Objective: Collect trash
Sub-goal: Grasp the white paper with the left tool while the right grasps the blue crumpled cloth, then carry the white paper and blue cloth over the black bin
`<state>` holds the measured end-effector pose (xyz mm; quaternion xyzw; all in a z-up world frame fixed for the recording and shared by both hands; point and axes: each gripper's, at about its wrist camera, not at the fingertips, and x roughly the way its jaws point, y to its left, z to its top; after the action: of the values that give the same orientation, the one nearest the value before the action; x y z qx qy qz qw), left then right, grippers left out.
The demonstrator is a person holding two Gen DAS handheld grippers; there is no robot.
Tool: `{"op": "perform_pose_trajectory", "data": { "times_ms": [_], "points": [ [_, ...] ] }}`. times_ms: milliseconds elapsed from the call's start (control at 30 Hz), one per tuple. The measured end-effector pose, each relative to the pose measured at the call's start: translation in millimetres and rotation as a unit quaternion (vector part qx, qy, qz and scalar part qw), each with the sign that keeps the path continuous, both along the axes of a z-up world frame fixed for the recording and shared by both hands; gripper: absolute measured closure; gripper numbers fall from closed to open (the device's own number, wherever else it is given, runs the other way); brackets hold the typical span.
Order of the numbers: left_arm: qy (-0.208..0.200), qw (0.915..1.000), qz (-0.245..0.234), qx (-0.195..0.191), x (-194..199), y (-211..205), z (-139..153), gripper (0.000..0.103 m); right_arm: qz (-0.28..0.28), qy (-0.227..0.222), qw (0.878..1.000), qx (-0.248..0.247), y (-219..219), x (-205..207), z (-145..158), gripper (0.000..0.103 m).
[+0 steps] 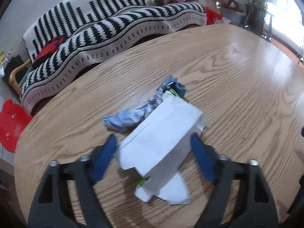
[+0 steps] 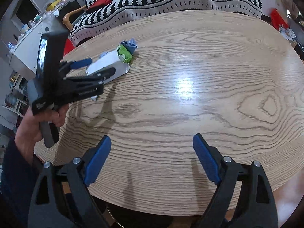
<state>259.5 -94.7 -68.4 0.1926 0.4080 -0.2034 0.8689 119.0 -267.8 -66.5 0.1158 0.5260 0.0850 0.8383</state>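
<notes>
Left gripper (image 1: 153, 142) straddles the white carton (image 1: 159, 133), jaws open, pads not clearly pressing; right view reveals its green end (image 2: 124, 54) at ten o'clock. Right gripper (image 2: 152, 142) gapes wide, empty, over the table (image 2: 190, 95).

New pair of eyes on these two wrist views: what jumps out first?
The flattened white carton lies on the wooden table, straddled by the left gripper; its right pad seems to touch the carton's edge, though a grip is unclear. Crumpled grey-blue plastic lies just behind the carton. Behind the table, a bold black-and-white striped sofa draws the eye, while the right gripper hangs open over bare wood.
</notes>
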Motion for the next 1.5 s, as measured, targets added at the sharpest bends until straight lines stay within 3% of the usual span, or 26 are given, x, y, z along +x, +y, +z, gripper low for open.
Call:
{"op": "perform_pose_trajectory", "data": {
  "times_ms": [200,300,467,567,667,767,1000,1233,1333,1367,1467,1500],
  "points": [
    [0.006,0.9997,0.022,-0.005,-27,3,5,0.082,-0.006,-0.004,1.000,0.007,0,6,-1,0.018],
    [0.018,0.9990,0.039,-0.012,-49,15,11,0.088,-0.008,-0.009,1.000,0.011,3,13,-4,0.018],
    [0.027,0.9961,0.077,-0.031,-87,48,24,0.091,-0.008,-0.020,0.999,0.039,15,28,-8,0.018],
    [0.034,0.9879,0.150,-0.023,-102,71,27,0.091,0.011,-0.039,0.999,0.025,37,45,-8,0.018],
    [0.048,0.9767,0.204,-0.045,-117,94,28,0.091,0.022,-0.051,0.998,0.021,56,65,-9,0.018],
    [0.050,0.9734,0.220,-0.039,-131,104,23,0.091,0.017,-0.063,0.998,0.023,67,84,-6,0.015],
    [0.054,0.9677,0.243,-0.041,-123,111,13,0.091,-0.047,-0.046,0.992,0.107,61,151,-16,0.012],
    [0.048,0.9654,0.249,-0.058,-105,106,12,0.091,-0.051,-0.052,0.992,0.107,73,191,-31,0.012],
    [0.045,0.9649,0.252,-0.061,-100,104,11,0.091,-0.019,-0.061,0.995,0.075,88,196,-33,0.043],
    [0.044,0.9645,0.253,-0.062,-99,104,11,0.091,-0.005,-0.060,0.996,0.070,93,196,-34,0.065],
    [0.045,0.9641,0.253,-0.067,-98,101,11,0.091,0.006,-0.075,0.996,0.048,98,185,-24,0.078],
    [0.048,0.9638,0.252,-0.072,-98,101,12,0.091,0.008,-0.079,0.996,0.049,96,180,-19,0.078]
  ]
}}
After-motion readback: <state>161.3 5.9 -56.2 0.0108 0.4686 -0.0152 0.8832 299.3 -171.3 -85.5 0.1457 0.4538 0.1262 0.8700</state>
